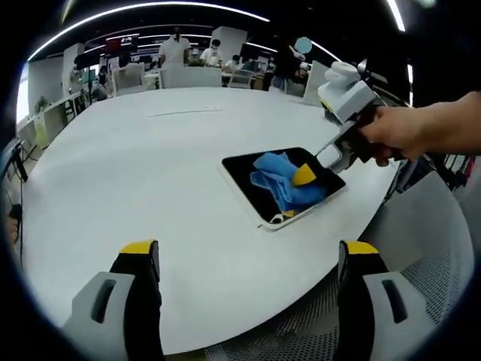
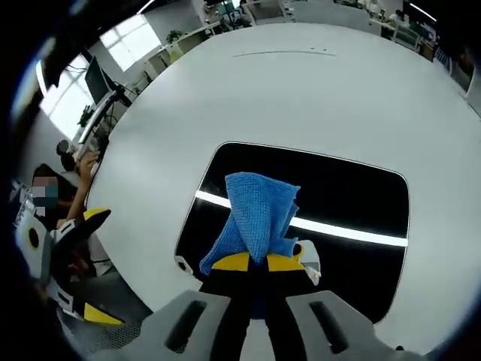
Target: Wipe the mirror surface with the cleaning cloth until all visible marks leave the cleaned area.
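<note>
Right now my right gripper (image 2: 259, 262) has its yellow-tipped jaws pinched together on the blue cleaning cloth (image 2: 257, 213), which lies bunched on the dark mirror (image 2: 353, 203). That mirror sits flat on the white round table (image 2: 301, 98), near the edge closest to me, and a bright ceiling light streaks across its glass. From the left gripper view I see a hand (image 1: 398, 135) steering that tool, while my left gripper (image 1: 248, 259) hangs above the table, jaws wide apart and holding nothing.
</note>
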### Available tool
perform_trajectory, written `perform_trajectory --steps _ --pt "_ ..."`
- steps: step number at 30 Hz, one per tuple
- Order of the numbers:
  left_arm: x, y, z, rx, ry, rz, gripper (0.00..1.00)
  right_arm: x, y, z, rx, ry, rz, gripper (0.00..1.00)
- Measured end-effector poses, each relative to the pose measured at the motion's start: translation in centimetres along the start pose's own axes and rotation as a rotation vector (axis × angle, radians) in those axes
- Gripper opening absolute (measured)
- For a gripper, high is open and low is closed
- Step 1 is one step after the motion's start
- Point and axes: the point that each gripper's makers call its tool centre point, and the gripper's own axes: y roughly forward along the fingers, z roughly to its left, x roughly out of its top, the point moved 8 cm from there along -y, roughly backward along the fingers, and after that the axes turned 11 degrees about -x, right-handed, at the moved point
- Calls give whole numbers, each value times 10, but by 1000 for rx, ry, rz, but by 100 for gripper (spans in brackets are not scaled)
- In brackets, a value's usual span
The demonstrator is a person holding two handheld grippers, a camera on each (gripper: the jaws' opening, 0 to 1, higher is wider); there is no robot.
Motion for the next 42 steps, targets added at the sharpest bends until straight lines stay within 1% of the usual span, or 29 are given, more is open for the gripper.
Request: perform_trajectory --steps 4,7,10,12,14,16,22,26,30,33,36,40,42 --pt "1 1 -2 -15 21 5 98 -7 -3 5 -23 -51 -6 0" --pt "-1 2 -2 -25 11 22 98 -14 -5 7 -24 -44 -3 0" --pt "0 1 -4 -32 24 18 98 -19 -7 10 -23 -48 -12 0" --pt "0 1 -3 -31 25 17 98 -20 -7 9 -12 -17 -1 0" --pt "0 1 -3 -28 25 22 98 -22 -9 10 -8 -24 11 0" --pt "0 2 -3 -28 27 22 98 -25 -10 12 -7 -42 9 0" --pt "-1 1 -3 -16 24 21 98 -30 -12 12 3 -30 16 0" --pt "-1 1 -4 -22 22 21 97 -35 -14 16 5 -56 24 0" --pt "-1 1 -3 -16 22 17 97 -35 -13 15 4 -68 16 0" --pt "-1 0 -2 -12 22 18 97 -33 -13 13 16 -44 28 0" --pt "-1 1 -3 -14 28 20 97 -33 -14 11 21 -40 30 0" --pt "-1 1 -4 -18 31 27 97 -33 -14 7 -3 -75 28 0" --pt "-1 1 -3 -12 31 32 97 -32 -13 5 4 -68 32 0"
